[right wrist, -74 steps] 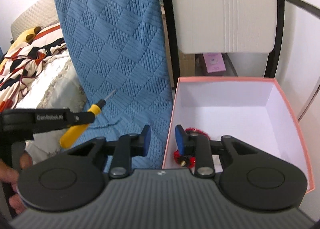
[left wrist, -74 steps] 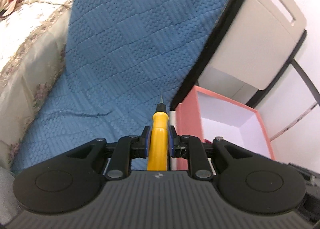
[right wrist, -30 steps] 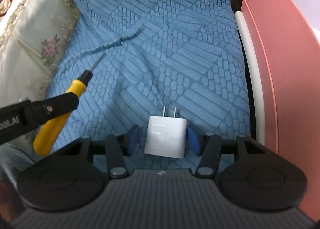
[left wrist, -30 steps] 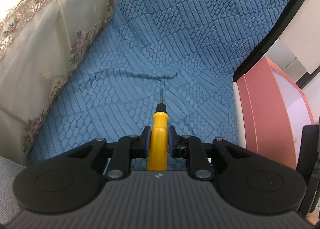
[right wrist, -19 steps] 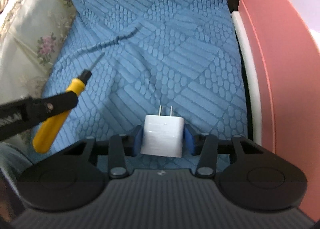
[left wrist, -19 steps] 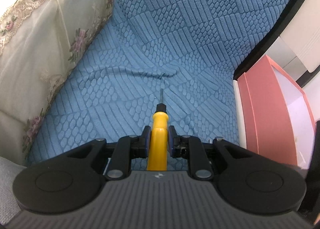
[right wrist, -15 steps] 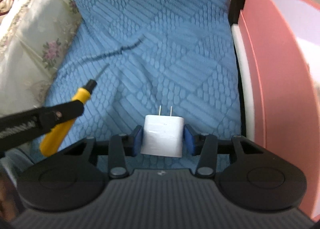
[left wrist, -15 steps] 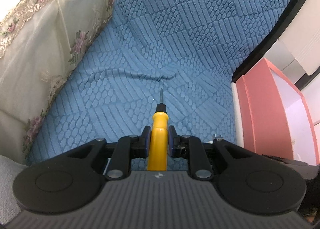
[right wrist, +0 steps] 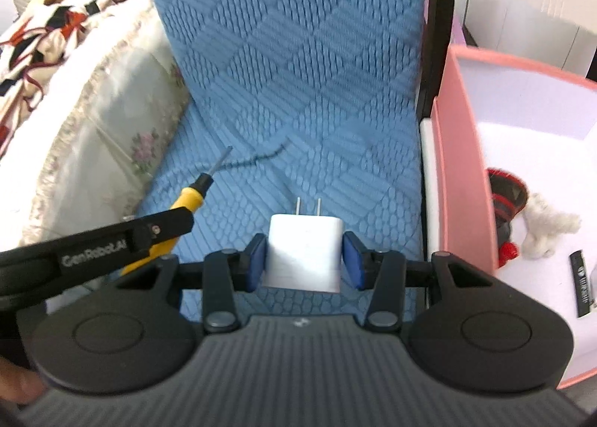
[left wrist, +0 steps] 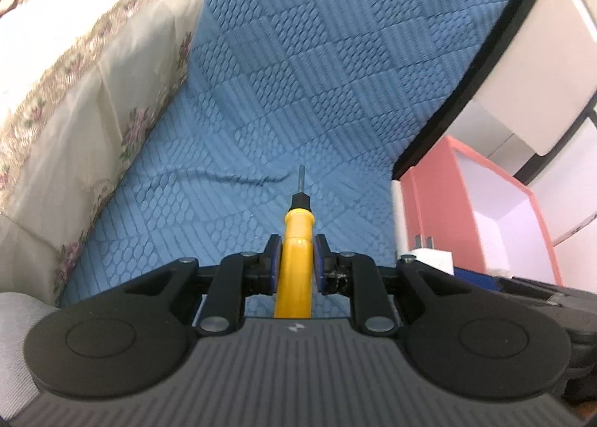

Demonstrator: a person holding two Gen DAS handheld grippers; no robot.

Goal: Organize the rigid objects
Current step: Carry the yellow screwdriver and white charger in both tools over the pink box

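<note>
At lower left of the right wrist view, the left gripper [right wrist: 164, 229] is clamping a yellow screwdriver [right wrist: 186, 199]. At centre, the right gripper [right wrist: 304, 259] is gripping a white charger [right wrist: 304, 251] above the blue quilt [right wrist: 298, 72]. The pink box [right wrist: 462, 173] is standing at right.

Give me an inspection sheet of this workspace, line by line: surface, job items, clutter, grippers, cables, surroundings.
Surface: blue quilted cover, one crease in it, nothing lying on it.
Job's things: yellow screwdriver and white plug adapter, both held above the cover; pink box open at right.
Clutter: inside the box a red-and-black item, a white fluffy piece and a black strip.
Grippers: left gripper shut on the screwdriver handle; right gripper shut on the adapter, prongs pointing forward.
Cables: nothing seen.
Surroundings: floral bedding at left, white cabinet behind the box.
</note>
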